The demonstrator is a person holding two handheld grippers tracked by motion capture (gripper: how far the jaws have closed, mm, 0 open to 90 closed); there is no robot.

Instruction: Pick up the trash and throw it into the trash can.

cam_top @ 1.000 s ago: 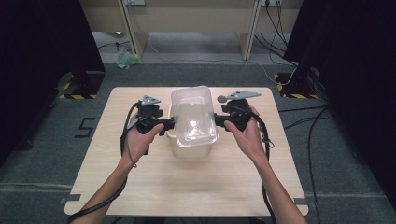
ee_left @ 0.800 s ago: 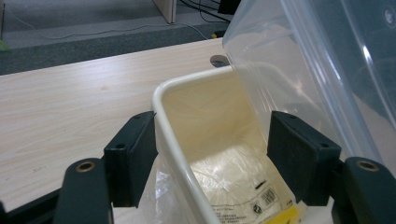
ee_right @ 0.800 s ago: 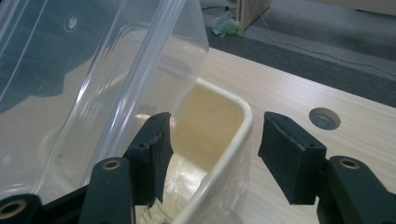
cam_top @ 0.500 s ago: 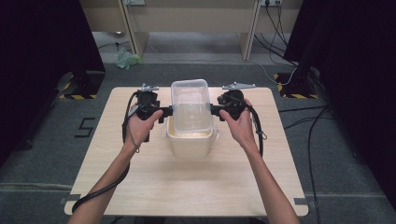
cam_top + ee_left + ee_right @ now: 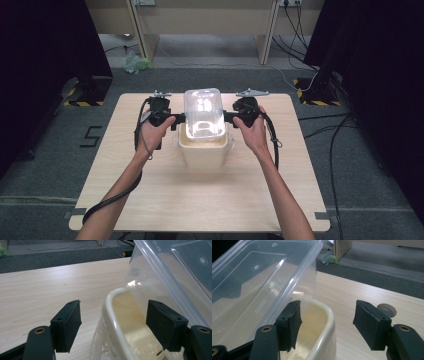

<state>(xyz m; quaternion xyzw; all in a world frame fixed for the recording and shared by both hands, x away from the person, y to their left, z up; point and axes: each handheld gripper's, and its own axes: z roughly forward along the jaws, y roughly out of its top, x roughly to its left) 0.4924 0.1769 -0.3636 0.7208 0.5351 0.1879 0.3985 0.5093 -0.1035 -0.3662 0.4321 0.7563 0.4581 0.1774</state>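
Currently, scene status:
Tabletop (image 5: 150, 200): pale wood; it carries a cream bin (image 5: 204, 150) near its middle.
Bin: cream-walled, open at the top; a thin clear liner shows on its outer wall in the left gripper view.
Tub (image 5: 202, 112): clear plastic, tilted, its lower end inside the bin mouth, its upper end leaning toward the far edge of the tabletop.
Left tool (image 5: 174, 120): at the tub's left side, level with the bin rim. Jaws have just been opening and now stand spread; the bin rim and the tub wall lie between the pads (image 5: 67, 327), with a gap at each pad.
Right tool (image 5: 231, 118): at the tub's right side, opposite the left tool. Jaws have just been opening and stand spread; one pad (image 5: 289, 323) sits just beside the tub wall above the bin rim, the other over bare tabletop. Contact with the tub cannot be told.
Hands: one on each tool, forearms entering from the near edge.
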